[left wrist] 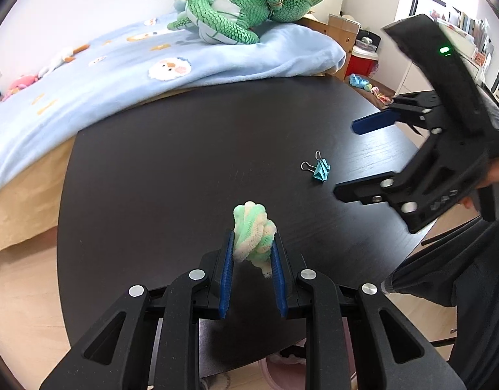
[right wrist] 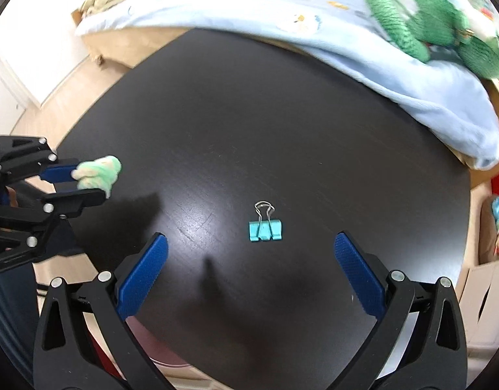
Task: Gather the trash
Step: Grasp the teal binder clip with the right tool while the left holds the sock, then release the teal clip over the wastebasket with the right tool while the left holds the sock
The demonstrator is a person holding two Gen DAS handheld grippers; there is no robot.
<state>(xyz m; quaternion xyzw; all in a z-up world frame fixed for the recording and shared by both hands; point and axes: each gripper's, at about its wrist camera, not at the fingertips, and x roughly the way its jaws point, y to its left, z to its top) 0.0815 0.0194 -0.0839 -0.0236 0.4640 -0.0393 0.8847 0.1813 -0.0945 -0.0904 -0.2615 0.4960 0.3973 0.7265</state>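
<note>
The left gripper (left wrist: 252, 247) pinches the fuzzy scrap (left wrist: 254, 232) — the right gripper (right wrist: 249, 260), spread wide, hovers over the binder clip (right wrist: 265, 229) left on the table (right wrist: 282, 113).

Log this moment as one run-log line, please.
left gripper: shut on fuzzy wad | right gripper: open over clip | table

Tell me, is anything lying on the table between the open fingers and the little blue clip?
Nothing: the right wrist view shows only bare dark table between the right gripper and the binder clip.
</note>
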